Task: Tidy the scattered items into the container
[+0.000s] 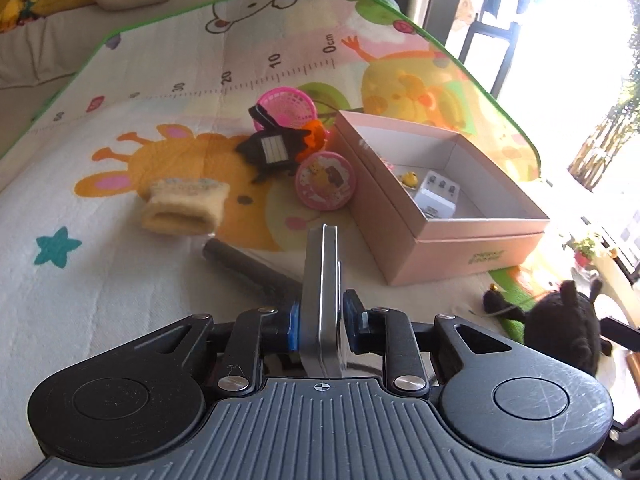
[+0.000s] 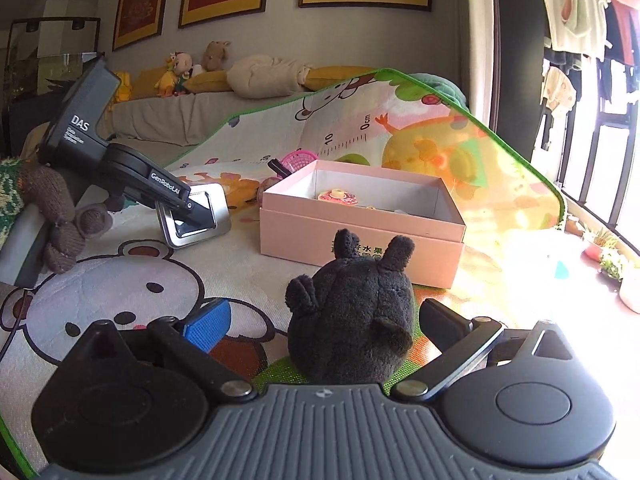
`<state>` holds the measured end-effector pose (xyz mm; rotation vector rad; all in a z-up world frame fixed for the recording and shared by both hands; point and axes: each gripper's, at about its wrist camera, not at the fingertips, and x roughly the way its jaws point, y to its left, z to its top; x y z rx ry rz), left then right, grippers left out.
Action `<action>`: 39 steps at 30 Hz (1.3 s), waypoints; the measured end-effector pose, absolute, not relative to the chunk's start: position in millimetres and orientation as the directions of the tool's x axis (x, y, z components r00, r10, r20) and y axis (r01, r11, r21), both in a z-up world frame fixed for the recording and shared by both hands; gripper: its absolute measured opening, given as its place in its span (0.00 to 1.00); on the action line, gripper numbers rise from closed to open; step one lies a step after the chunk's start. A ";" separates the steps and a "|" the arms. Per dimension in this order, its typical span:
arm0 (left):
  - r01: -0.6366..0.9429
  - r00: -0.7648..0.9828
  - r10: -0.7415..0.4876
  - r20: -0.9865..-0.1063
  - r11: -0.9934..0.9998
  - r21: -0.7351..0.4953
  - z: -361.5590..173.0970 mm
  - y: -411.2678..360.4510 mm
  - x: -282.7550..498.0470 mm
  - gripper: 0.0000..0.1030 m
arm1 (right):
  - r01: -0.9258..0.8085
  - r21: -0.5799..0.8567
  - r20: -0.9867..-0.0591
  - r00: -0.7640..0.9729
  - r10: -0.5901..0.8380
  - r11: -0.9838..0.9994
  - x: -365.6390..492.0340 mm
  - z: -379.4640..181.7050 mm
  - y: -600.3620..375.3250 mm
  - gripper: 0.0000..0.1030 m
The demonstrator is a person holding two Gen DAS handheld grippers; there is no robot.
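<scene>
From the left wrist, the left hand-held gripper (image 1: 320,326) is clamped on a flat silver tin (image 1: 322,300), held on edge above the play mat (image 1: 120,280). Ahead, near the mat's right edge, sits the open pink box (image 1: 440,236), a white device (image 1: 438,194) inside. A round pink tin (image 1: 325,180), a black toy (image 1: 274,146), a pink basket (image 1: 286,106) and a knitted cuff (image 1: 186,206) lie beside its left wall.

From the right wrist, the right hand-held gripper (image 2: 326,324) stands apart around a dark plush toy (image 2: 354,320) resting on the mat (image 2: 120,280), the box (image 2: 360,236) just beyond.
</scene>
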<state>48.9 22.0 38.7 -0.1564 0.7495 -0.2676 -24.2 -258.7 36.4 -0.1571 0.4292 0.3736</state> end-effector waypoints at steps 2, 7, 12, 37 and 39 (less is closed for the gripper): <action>0.227 0.666 -0.347 -0.660 0.937 -0.264 37.1 17.1 30.4 0.24 | -0.385 -0.074 -0.440 0.841 0.317 0.920 -23.1 35.8 -258.2 0.98; 0.249 0.654 -0.301 -0.694 0.952 -0.178 22.9 10.2 7.5 0.49 | -0.373 -0.083 -0.473 0.831 0.293 0.924 -17.0 32.6 -256.0 0.98; 0.156 0.707 -0.136 -0.694 0.987 -0.035 23.0 25.9 11.7 0.76 | -0.355 -0.140 -0.497 0.833 0.244 0.924 -14.0 30.6 -253.2 0.98; 0.135 0.784 -0.202 -0.587 0.978 -0.156 4.5 -2.5 5.3 0.99 | -0.229 -0.174 -0.536 0.838 0.104 0.958 18.5 37.4 -271.8 0.98; 0.133 0.792 -0.206 -0.575 0.977 -0.167 3.7 -0.4 4.0 0.99 | -0.220 -0.197 -0.537 0.839 0.083 0.955 28.3 35.6 -267.5 0.97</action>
